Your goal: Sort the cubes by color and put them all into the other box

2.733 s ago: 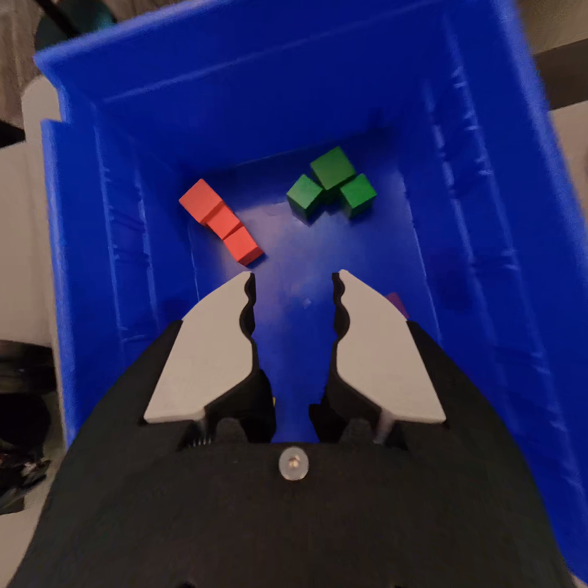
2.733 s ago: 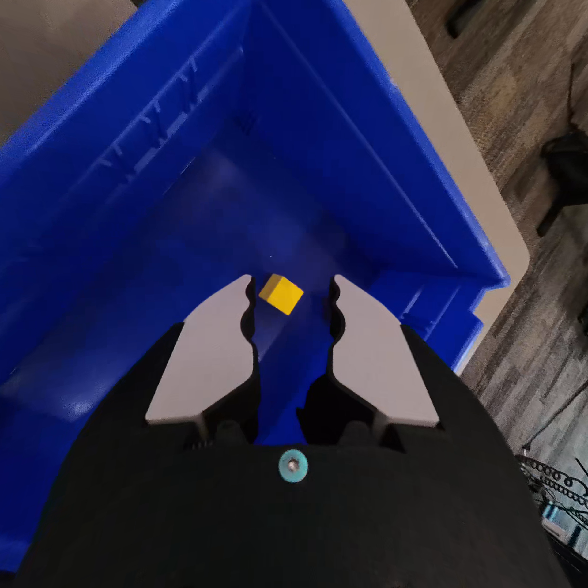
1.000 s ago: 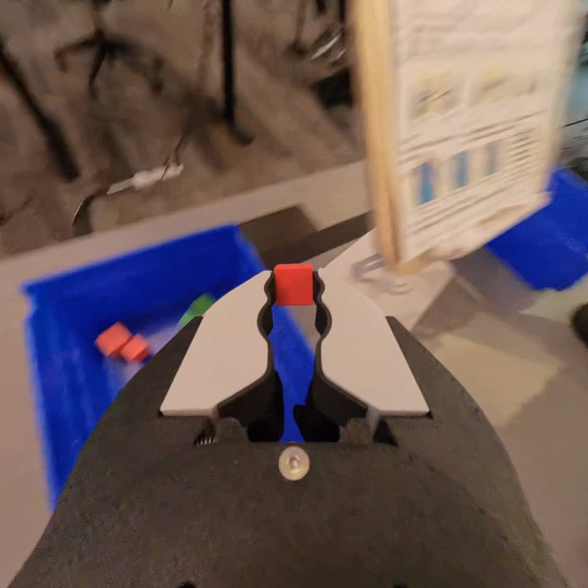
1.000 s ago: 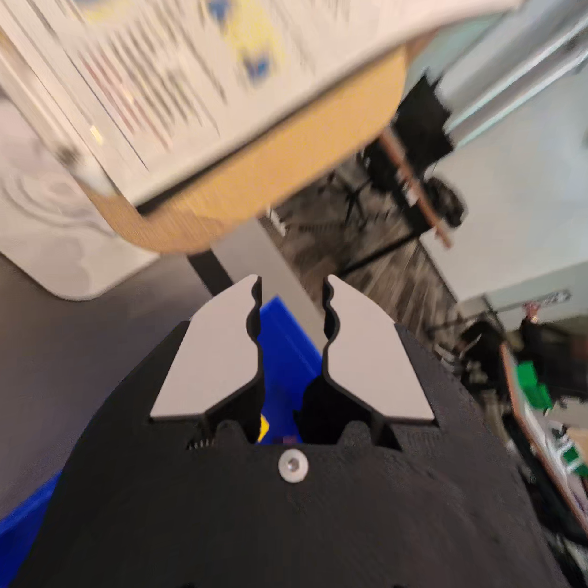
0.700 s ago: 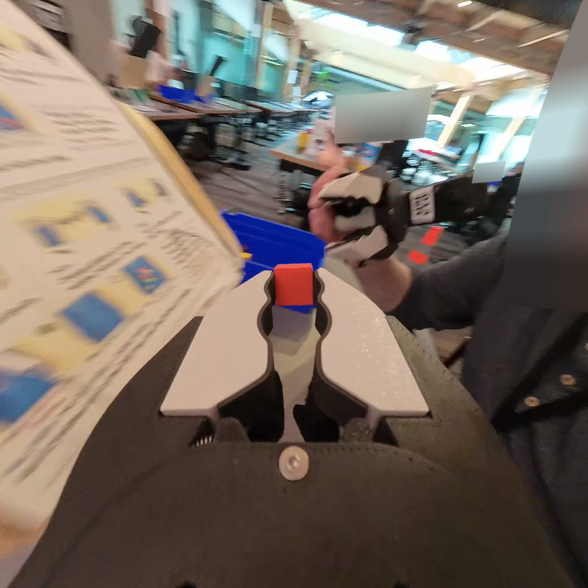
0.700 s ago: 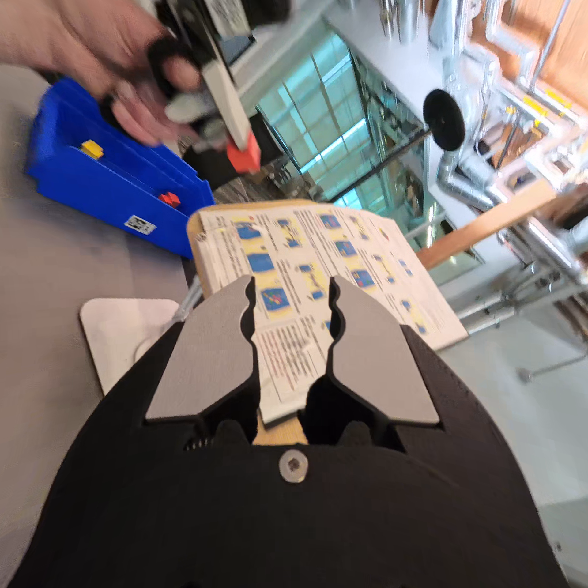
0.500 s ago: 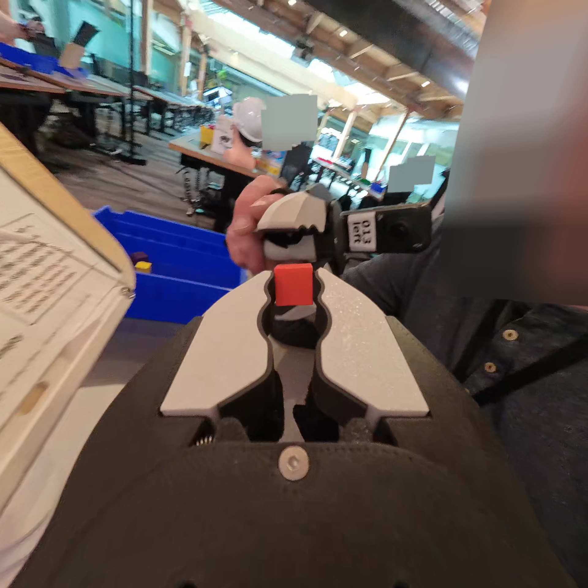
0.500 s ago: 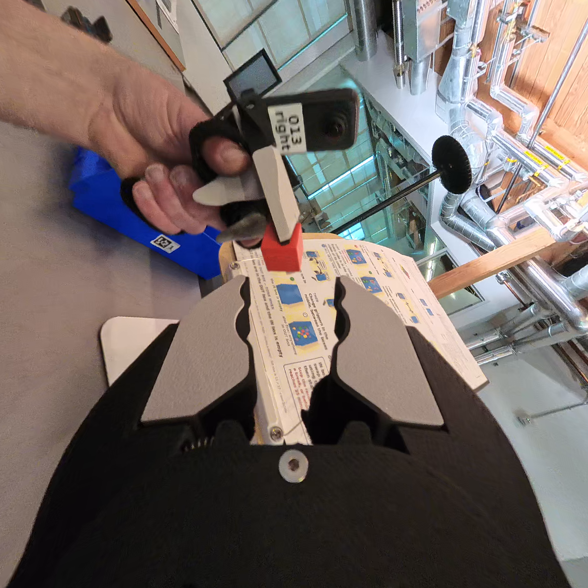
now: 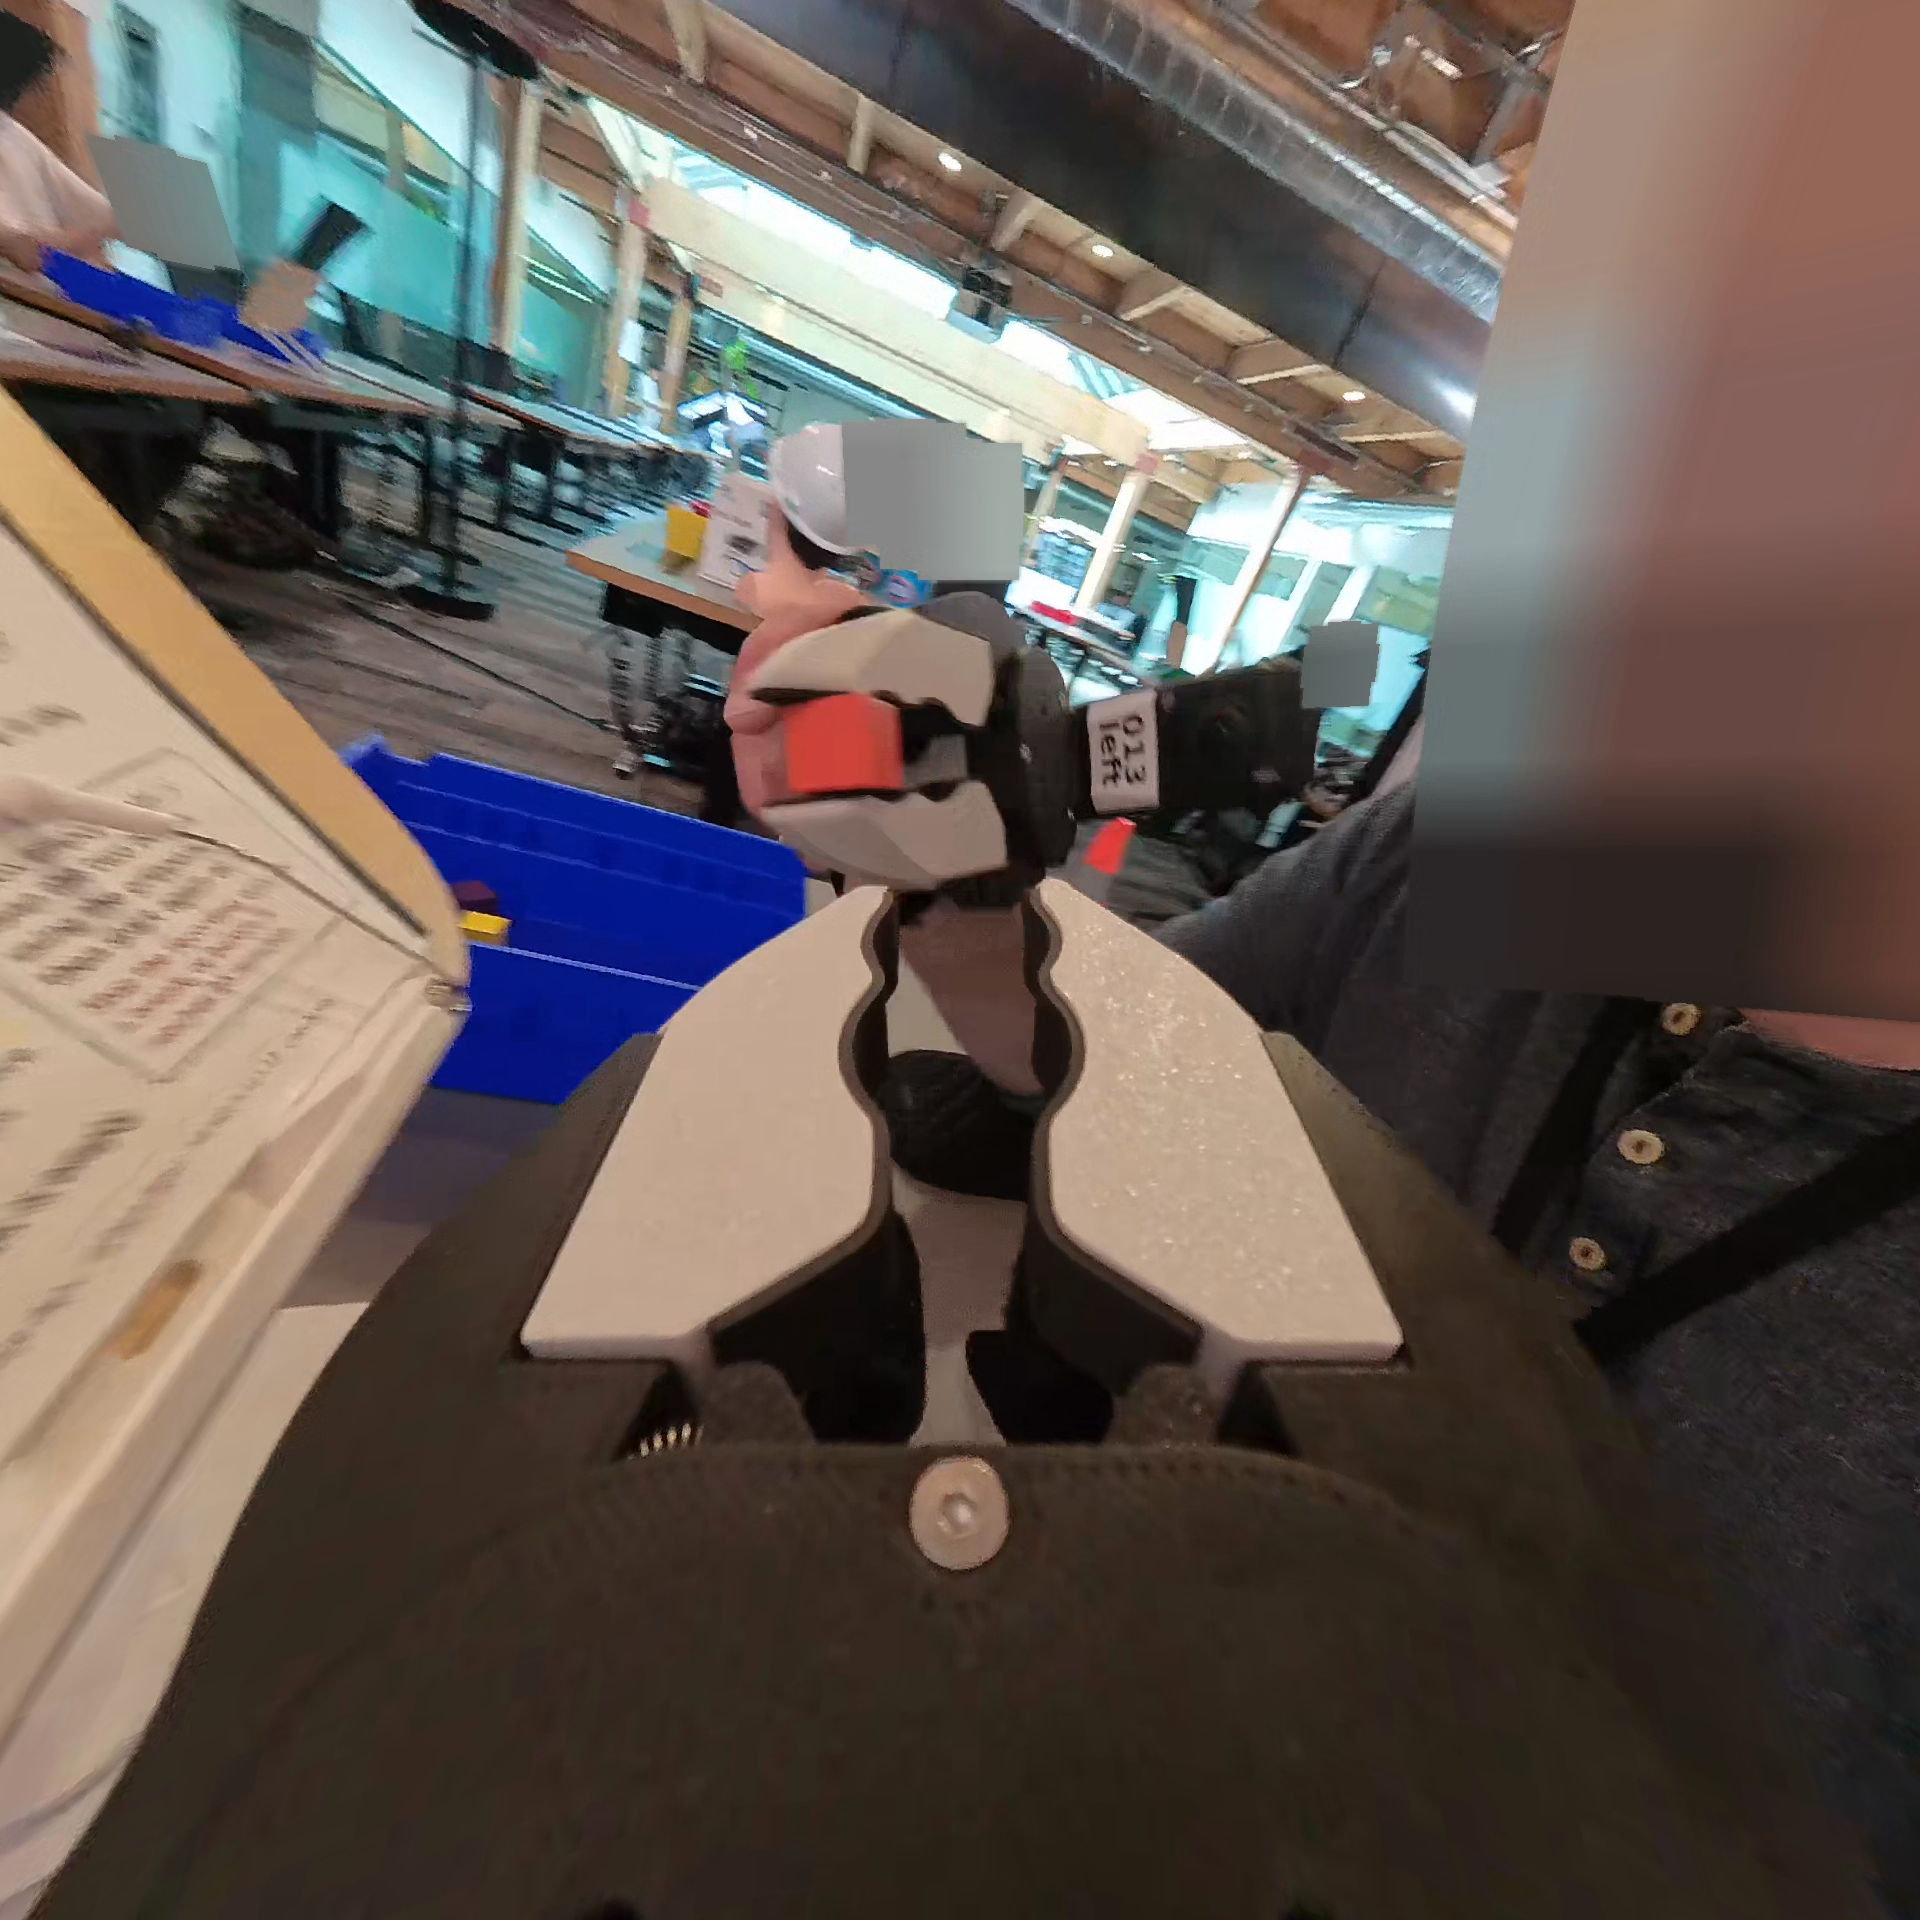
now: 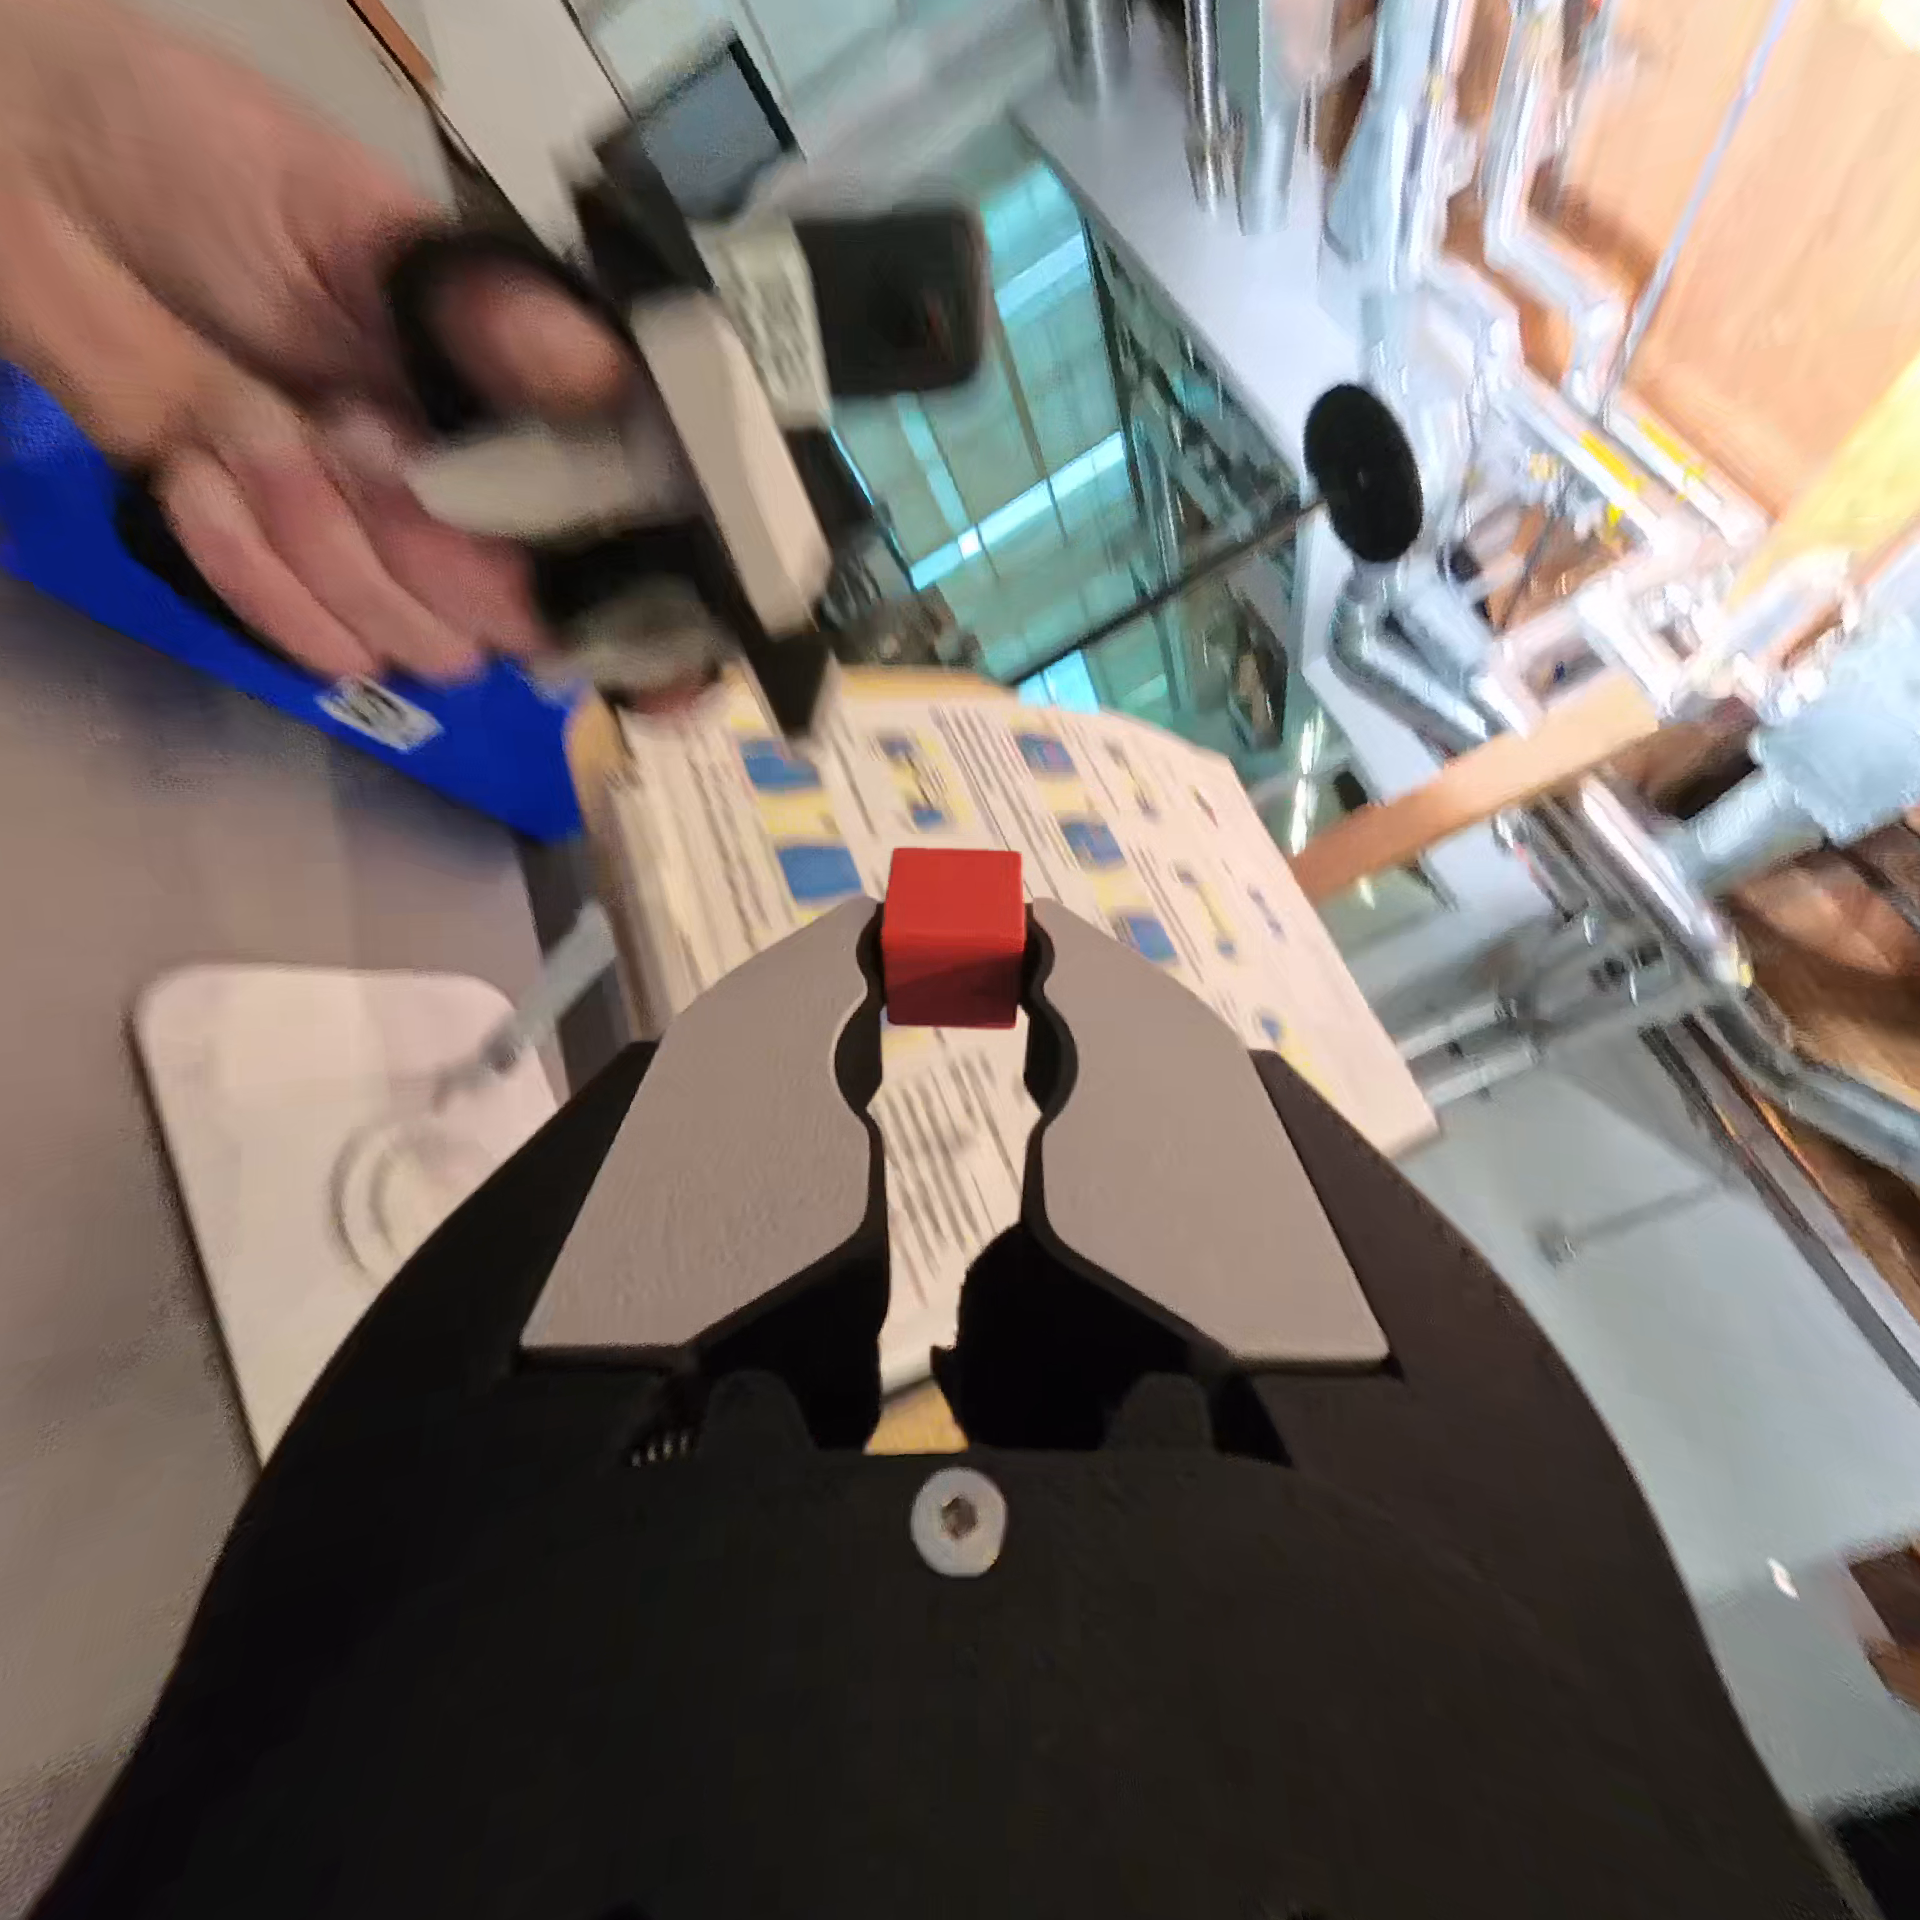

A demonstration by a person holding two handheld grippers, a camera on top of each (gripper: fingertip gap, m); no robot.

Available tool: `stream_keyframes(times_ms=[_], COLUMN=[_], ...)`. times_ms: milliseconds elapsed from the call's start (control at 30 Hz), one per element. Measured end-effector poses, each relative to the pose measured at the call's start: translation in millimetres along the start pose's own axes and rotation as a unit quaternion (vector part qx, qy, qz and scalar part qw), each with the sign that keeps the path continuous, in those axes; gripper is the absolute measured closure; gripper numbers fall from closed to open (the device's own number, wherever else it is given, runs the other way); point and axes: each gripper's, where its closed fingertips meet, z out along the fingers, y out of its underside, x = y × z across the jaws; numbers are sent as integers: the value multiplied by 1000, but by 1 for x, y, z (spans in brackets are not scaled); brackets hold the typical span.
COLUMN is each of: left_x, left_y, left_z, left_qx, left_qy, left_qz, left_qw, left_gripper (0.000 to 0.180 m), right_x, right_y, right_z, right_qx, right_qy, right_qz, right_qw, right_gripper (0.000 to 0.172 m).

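**Right wrist view: red cube clamped at the fingertips**

Pinched between both pads of the right gripper, red cube at the very tips, probably for carrying to the blue box ahead-left of the left gripper. Left fingers parted, nothing between the 2; likely free for another cube.

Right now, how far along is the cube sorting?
In hand: the right gripper is clamped on a small red cube, held up in the air. The left gripper is open and empty. Possibly done: a purple cube and a yellow cube lie in the blue plastic bin; whether that is the target bin, I cannot tell. Left: placing the red cube. Other cubes are out of view.
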Motion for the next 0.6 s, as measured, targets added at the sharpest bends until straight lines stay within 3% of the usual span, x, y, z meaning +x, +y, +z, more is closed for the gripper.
stream_keyframes(times_ms=[133,200,267,333,400,467,600], left_x=[-11,-25,-37,-49,-63,-78,-116], left_y=[-22,-30,-34,-38,-37,-32,0], left_z=[-45,-72,-100,-128,-159,-193,-275], left_qx=[-5,-17,-29,-34,-46,-69,-153], left_qy=[-107,-179,-242,-293,-351,-412,-548], left_qz=[82,108,120,121,116,106,62], left_qw=[991,978,962,948,928,902,820], left_gripper=[177,180,180,180,180,179,169], right_x=[50,38,33,10,-2,-11,0], right_y=[110,180,240,284,313,330,332], right_z=[-24,-48,-77,-108,-130,-145,-141], right_qx=[-162,-280,-377,-453,-502,-543,-542], right_qy=[17,-59,-73,-128,-146,-157,-127], right_qz=[58,130,146,188,207,222,217], right_qw=[985,949,912,862,827,795,802], right_gripper=[149,148,148,148,142,115,120])
